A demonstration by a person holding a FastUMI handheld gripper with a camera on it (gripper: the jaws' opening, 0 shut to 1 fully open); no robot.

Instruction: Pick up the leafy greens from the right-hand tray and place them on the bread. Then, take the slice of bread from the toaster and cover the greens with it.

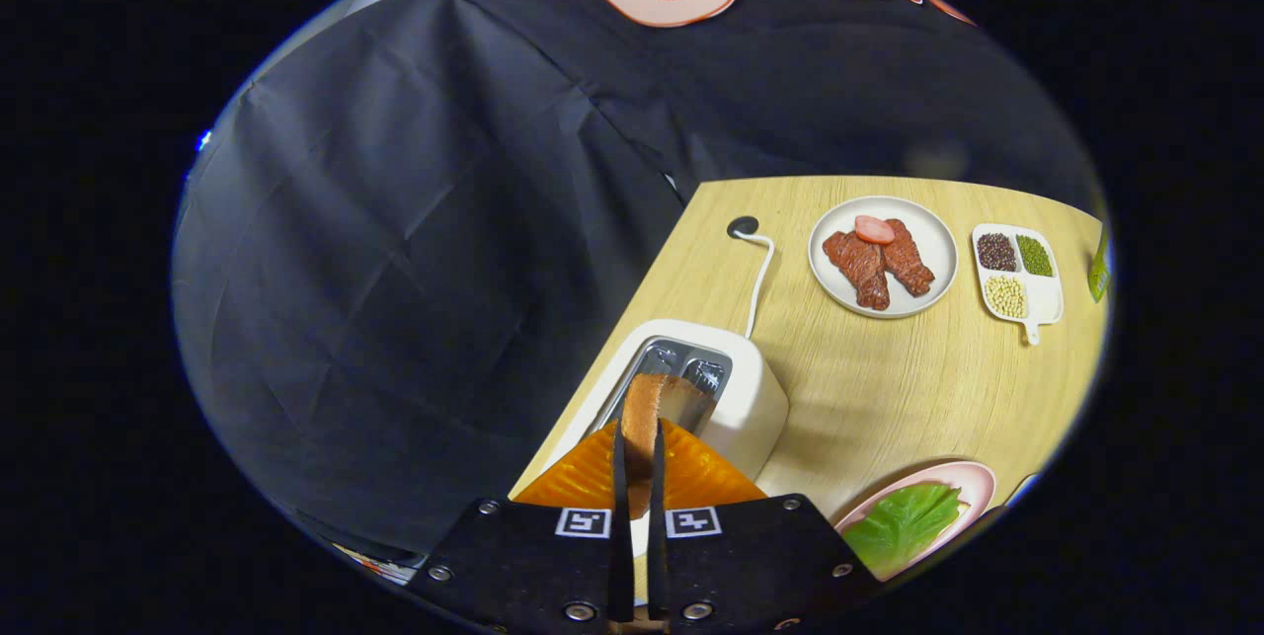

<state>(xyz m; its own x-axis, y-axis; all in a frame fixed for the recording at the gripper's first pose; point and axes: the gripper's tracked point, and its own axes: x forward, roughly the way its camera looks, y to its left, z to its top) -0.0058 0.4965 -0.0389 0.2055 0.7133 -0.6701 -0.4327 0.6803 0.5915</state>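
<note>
My gripper (640,462) has its two ribbed orange fingers (583,477) drawn close, and both press on the slice of bread (647,408) that stands on edge between them. The slice is thin, with a tan crust along its top and a paler brown face turned toward the right. It sits just above the white toaster (736,398), a rounded, smooth-shelled box whose metal-lined slots (681,363) gleam directly beyond the bread. Whether the slice's lower edge is free of the slot I cannot tell, as my fingers cover it. A white cord (758,279) runs from the toaster's far side to a round black grommet (743,226) in the table.

The table (889,388) is pale wood with a fine straight grain. To the right of my fingers, close by, a pink round plate (973,482) holds the leafy greens (904,521), bright green and crinkled, with visible veins. Farther off beyond the toaster stands a white round plate (933,220) carrying reddish-brown strips of meat (879,265) and a pink round slice of sausage (874,229). Just beside it lies a white handled dish (1037,304) with three compartments, holding dark beans, green beans and pale yellow beans.
</note>
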